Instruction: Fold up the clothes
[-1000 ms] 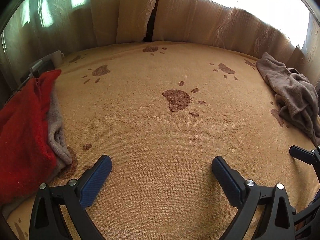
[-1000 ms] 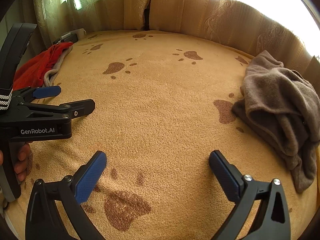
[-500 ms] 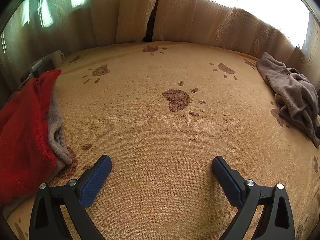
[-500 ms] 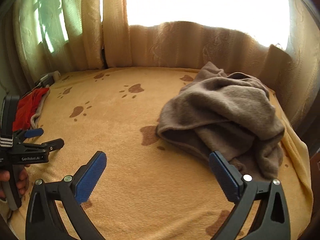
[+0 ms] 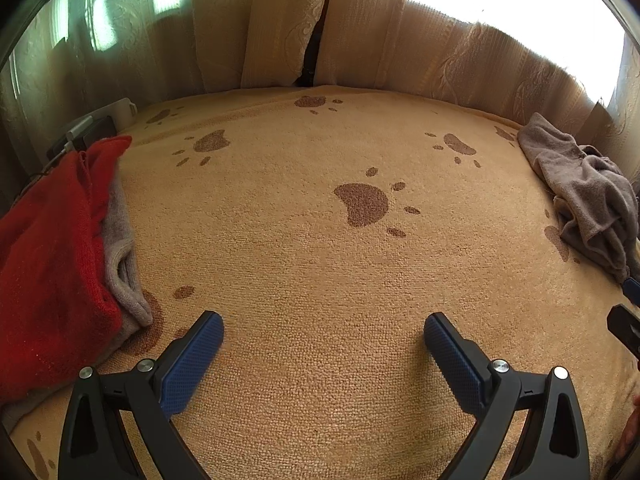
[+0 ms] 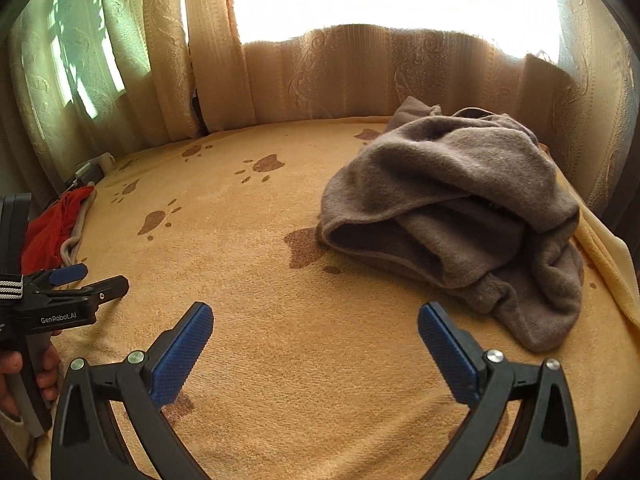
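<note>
A crumpled grey-brown garment (image 6: 452, 208) lies in a heap on the orange paw-print blanket (image 6: 260, 264), just ahead and to the right of my right gripper (image 6: 316, 322), which stands open and empty. The same garment (image 5: 584, 192) shows at the far right edge in the left wrist view. My left gripper (image 5: 324, 330) is open over bare blanket (image 5: 320, 280) with nothing between its fingers. It also appears in the right wrist view as the left gripper (image 6: 90, 280), held by a hand (image 6: 24, 376). A folded red garment (image 5: 48, 256) lies on a folded grey one (image 5: 124, 272) at the left.
Cream curtains (image 6: 360, 76) hang close behind the blanket on the far side and right. A small device with a cable (image 5: 92, 128) sits at the far left corner. The blanket's yellow edge (image 6: 608, 256) drops off at the right.
My right gripper has swung to the right and closed in on the grey-brown garment, which now fills more of its view. The left gripper has stayed in place.
</note>
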